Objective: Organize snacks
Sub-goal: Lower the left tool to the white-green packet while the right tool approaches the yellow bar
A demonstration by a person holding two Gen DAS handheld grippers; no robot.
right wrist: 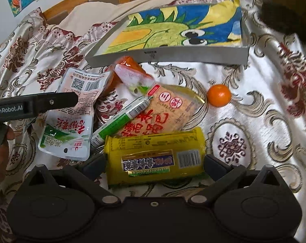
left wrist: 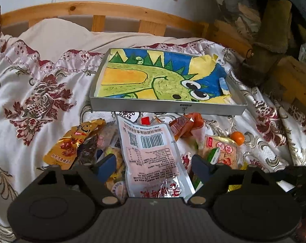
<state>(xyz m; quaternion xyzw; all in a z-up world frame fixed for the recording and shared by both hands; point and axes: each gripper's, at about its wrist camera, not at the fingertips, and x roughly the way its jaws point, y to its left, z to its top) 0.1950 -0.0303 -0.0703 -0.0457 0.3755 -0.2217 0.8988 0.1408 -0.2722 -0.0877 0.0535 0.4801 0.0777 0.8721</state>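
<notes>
1. Left gripper (left wrist: 151,167): jaws spread wide, one on each side of the pink and white snack bag (left wrist: 150,154), not pinching it.
2. Right gripper (right wrist: 154,164): jaws wide, close by both ends of the yellow snack pack (right wrist: 155,154); cannot tell if pinching.
3. Snacks in a heap on the flowery bed cover (right wrist: 254,121), just in front of the grey tray (right wrist: 193,57).
4. Small orange (right wrist: 219,95) alone, near the heap.

I count one grey tray (right wrist: 193,57) on the bed, lined with a single dinosaur drawing (right wrist: 173,28). One small orange (right wrist: 219,95) lies alone. Of packets, I make out one white pouch (right wrist: 71,121), one orange-wrapped pack (right wrist: 132,70), one green sausage stick (right wrist: 120,119), one pale cracker pack (right wrist: 163,113), one yellow pack (right wrist: 155,158) and one gold packet (left wrist: 71,141) (more lie under the pile, too hidden to count). Two tongs: mine (right wrist: 154,162) and the other (right wrist: 51,102).
</notes>
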